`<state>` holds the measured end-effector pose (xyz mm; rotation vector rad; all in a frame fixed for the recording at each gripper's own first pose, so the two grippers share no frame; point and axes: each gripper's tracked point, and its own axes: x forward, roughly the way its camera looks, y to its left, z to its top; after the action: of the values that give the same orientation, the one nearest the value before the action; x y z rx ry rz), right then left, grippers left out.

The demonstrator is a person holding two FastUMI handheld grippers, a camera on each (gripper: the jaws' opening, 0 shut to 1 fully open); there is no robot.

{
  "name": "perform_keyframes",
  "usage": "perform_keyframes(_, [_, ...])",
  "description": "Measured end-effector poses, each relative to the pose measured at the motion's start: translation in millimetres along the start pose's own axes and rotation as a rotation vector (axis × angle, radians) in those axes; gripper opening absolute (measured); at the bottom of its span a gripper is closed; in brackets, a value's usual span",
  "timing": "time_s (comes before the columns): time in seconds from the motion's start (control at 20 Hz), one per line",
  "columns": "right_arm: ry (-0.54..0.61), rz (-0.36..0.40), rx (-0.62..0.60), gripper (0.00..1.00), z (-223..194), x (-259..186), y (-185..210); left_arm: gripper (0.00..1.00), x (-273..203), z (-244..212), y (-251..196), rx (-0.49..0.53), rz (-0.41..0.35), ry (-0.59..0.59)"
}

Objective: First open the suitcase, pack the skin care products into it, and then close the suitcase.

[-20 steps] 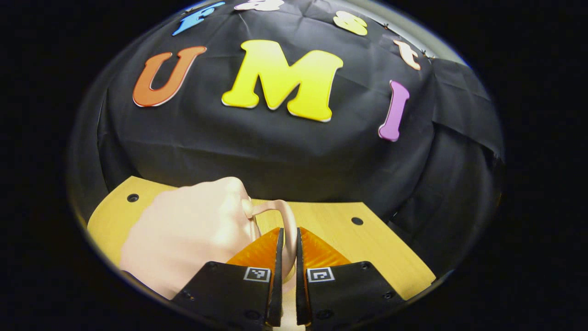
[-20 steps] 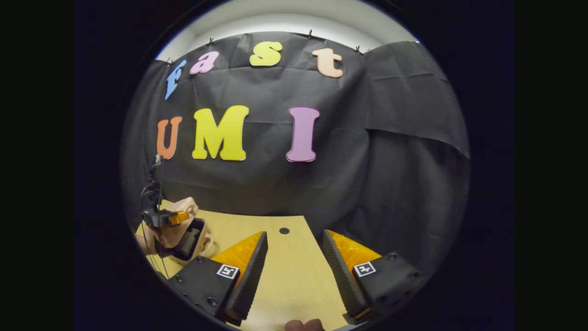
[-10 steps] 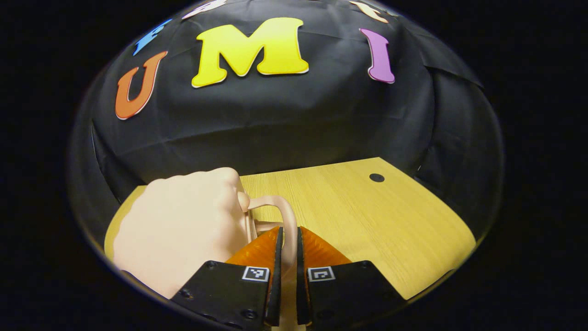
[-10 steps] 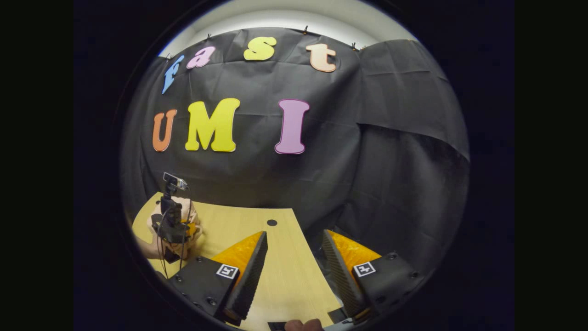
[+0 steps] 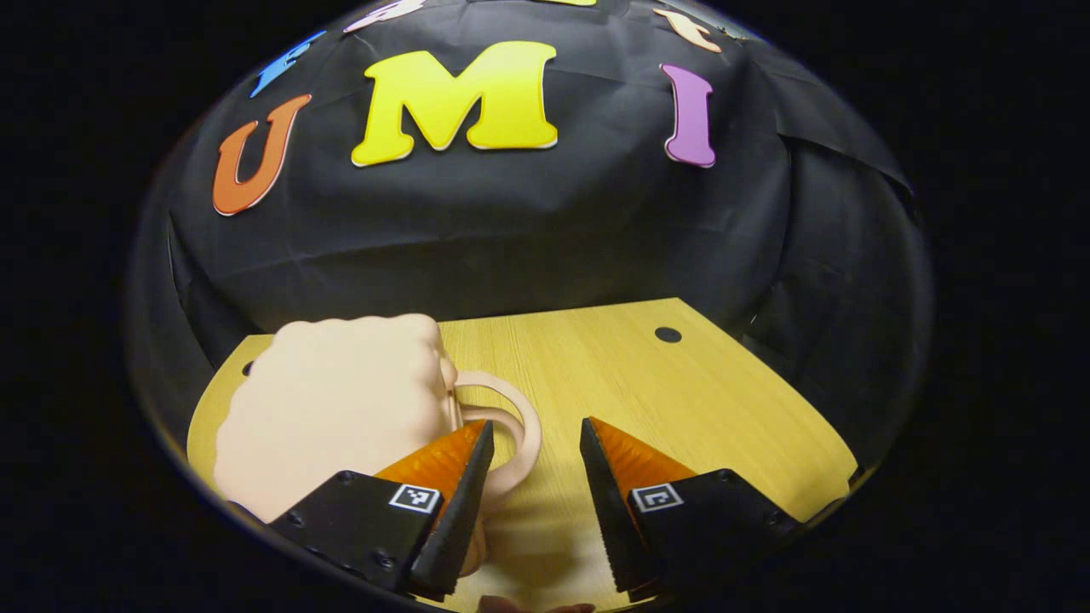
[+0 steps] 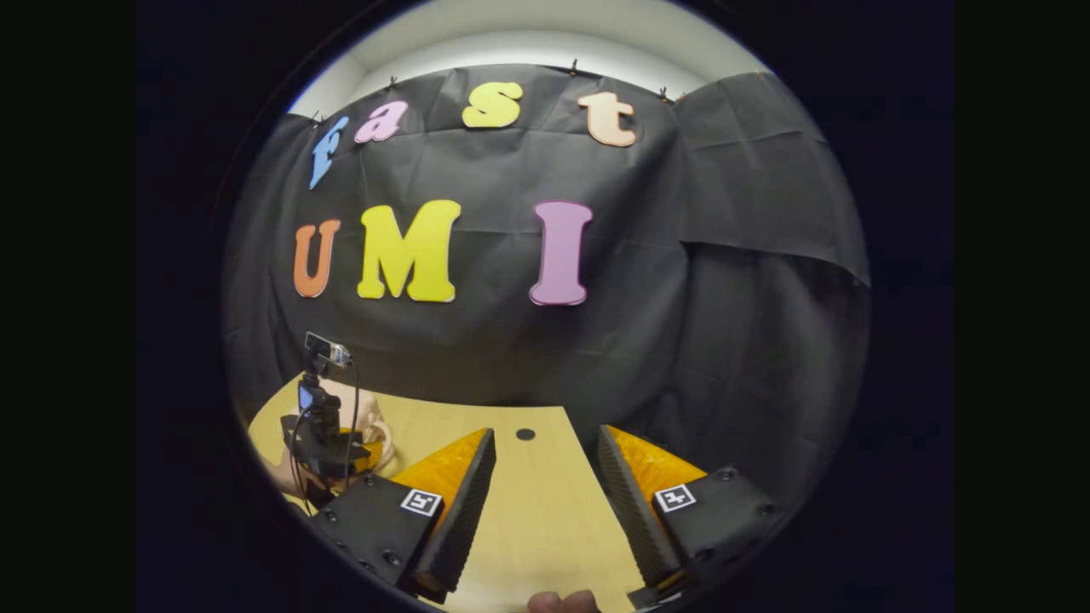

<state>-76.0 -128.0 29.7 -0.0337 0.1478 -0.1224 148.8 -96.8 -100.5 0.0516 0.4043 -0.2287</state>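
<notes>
Left gripper (image 5: 530,494) agape beside suitcase (image 5: 341,409) handle (image 5: 511,426)

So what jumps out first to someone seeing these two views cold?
The pale pink suitcase lying on the yellow wooden table, low and left in the left gripper view. Its looped handle curves just ahead of the left gripper, whose jaws stand open. In the right gripper view, the right gripper hangs open over bare tabletop.

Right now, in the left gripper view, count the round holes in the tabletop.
2 round holes: one far right on the tabletop, one far left, partly hidden by the pink suitcase. The suitcase may hide more.
</notes>
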Motion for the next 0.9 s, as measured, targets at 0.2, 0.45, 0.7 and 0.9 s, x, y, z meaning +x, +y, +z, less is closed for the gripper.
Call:
perform_keyframes(0.2, [-0.107,0.084,0.012,0.72,43.6,16.6,51.0,0.89,-59.7,95.6,24.8,-0.055,0.064,-0.227])
perform_keyframes(0.45, [-0.184,0.158,0.06,0.74,83.2,35.3,116.3,0.91,-135.2,159.8,47.3,-0.115,0.139,-0.401])
perform_keyframes(0.7, [-0.22,0.166,0.048,0.74,85.6,34.0,148.4,0.91,-178.8,167.0,69.4,-0.142,0.187,-0.439])
perform_keyframes(0.9, [-0.197,0.163,0.046,0.75,71.7,34.5,164.7,0.94,-191.8,163.1,81.5,-0.147,0.213,-0.452])
